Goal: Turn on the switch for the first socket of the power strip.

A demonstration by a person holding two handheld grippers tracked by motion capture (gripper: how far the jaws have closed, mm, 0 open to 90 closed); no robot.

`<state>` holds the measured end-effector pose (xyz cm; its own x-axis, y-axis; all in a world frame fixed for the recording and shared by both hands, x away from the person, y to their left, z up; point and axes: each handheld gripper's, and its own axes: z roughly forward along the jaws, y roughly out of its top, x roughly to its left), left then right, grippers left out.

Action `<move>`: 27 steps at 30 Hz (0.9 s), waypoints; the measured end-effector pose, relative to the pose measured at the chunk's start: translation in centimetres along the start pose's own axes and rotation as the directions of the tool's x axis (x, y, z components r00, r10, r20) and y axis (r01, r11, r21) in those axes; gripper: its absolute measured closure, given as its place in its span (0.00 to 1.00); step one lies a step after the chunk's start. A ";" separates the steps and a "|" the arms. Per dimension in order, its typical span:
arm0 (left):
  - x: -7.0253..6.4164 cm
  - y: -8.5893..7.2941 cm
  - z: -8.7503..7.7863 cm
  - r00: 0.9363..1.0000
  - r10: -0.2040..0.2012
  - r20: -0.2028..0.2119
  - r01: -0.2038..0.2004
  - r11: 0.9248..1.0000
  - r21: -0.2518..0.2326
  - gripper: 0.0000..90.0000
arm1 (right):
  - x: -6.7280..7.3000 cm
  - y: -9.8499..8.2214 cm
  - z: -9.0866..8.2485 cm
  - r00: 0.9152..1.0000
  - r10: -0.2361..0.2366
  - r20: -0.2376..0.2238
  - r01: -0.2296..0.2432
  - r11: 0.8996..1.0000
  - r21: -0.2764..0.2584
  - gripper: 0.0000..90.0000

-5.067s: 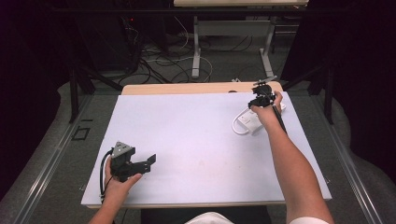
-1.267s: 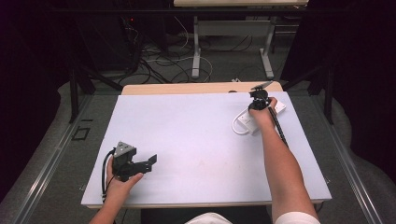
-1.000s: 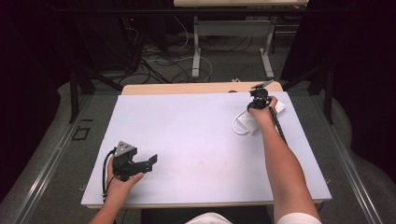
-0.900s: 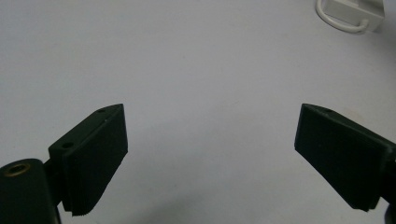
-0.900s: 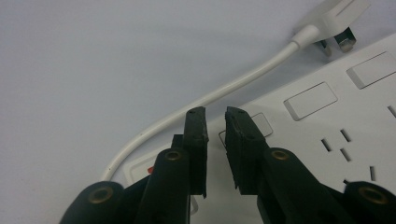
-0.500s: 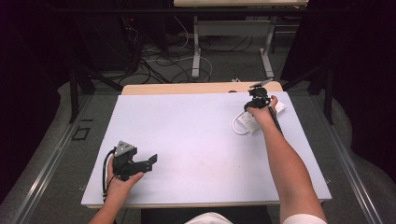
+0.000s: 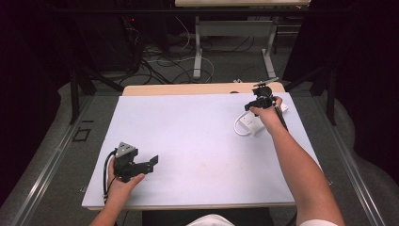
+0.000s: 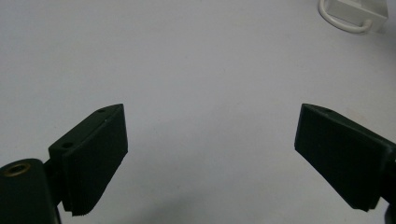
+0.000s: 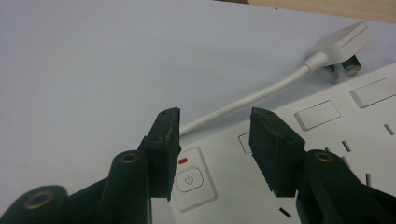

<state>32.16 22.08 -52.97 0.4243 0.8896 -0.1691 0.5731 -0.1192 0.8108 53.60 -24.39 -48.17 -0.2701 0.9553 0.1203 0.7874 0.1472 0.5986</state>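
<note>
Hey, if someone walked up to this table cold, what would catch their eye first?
Probably the white power strip at the table's far right, with the right gripper poised over its power button, its jaws just opened and empty. The left gripper rests open at the near left.

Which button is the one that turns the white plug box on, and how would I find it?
Look to the far right of the white table, where the right gripper hovers over a white power strip. At the end where its white cord comes out sits a square power button. It alone bears a power symbol, with a small red mark above it.
</note>
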 end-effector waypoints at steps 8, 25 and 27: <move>0.0 0.1 -0.1 1.000 0.004 0.000 -0.004 1.000 0.013 0.10 | 0.7 -0.5 -1.0 1.000 -0.021 -0.020 0.021 1.000 0.009 0.44; 0.0 0.1 -0.1 1.000 0.017 -0.002 -0.017 1.000 0.014 0.10 | 5.5 -2.3 -3.8 0.989 -0.117 -0.094 0.116 0.993 -0.018 0.19; -0.1 0.1 -0.1 1.000 0.016 -0.002 -0.016 1.000 0.014 0.10 | 5.8 -2.5 -4.0 0.987 -0.126 -0.099 0.125 0.992 -0.023 0.19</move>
<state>32.11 22.06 -52.85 0.4317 0.8886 -0.1551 0.5764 -0.1395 0.8051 47.84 -20.28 -45.79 -0.4209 0.8989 0.1216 0.7349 0.2593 0.6267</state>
